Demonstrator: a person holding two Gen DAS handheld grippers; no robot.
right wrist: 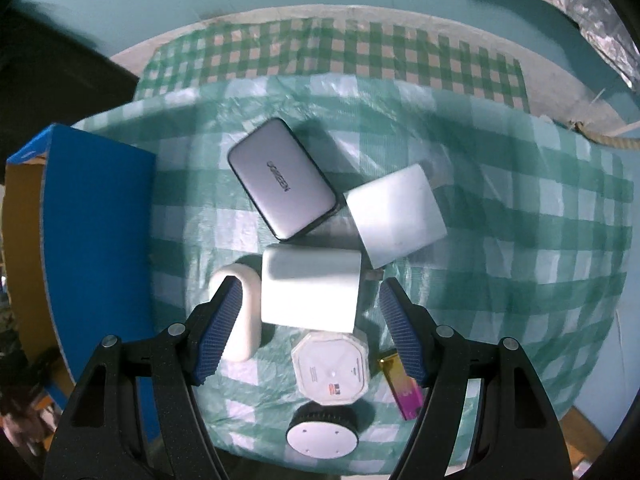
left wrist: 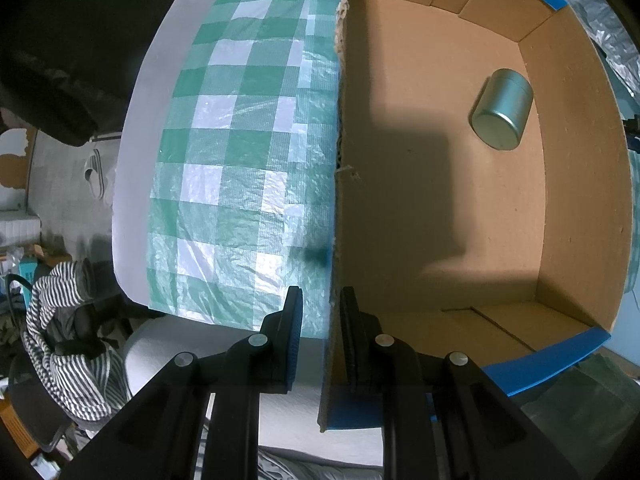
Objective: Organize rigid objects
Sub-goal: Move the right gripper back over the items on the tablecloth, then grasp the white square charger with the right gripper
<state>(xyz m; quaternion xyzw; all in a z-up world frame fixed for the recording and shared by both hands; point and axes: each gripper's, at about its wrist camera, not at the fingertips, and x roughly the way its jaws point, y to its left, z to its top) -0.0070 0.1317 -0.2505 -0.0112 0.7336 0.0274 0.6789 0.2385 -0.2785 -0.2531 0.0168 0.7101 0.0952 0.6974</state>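
Left jaws: your left gripper [left wrist: 320,312] is clamped on the near wall of the cardboard box [left wrist: 576,184], one pad outside and one inside
Right jaws: your right gripper [right wrist: 310,312] stands spread, pads touching nothing, with the white charger block [right wrist: 310,292] lying between them
Beside the right pads: a white rounded case [right wrist: 244,316] sits just behind your left pad, touching the charger block's side; a pink and yellow stick [right wrist: 402,386] lies under your right pad
Nearer the wrist: an octagonal white box [right wrist: 331,368] rests just below the charger block, and a round black-rimmed disc [right wrist: 322,434] sits just below that
Further out: a grey power bank [right wrist: 282,178] lies tilted beyond the charger block, and a white square block [right wrist: 396,214] sits to its right, their corners nearly meeting
Surface: all of these lie on your green checked cloth [right wrist: 520,240]
Box contents: a silver tin [left wrist: 502,110] lies on its side on the box floor, close to the far wall
Box position: its blue outer side [right wrist: 96,240] stands just left of the cluster
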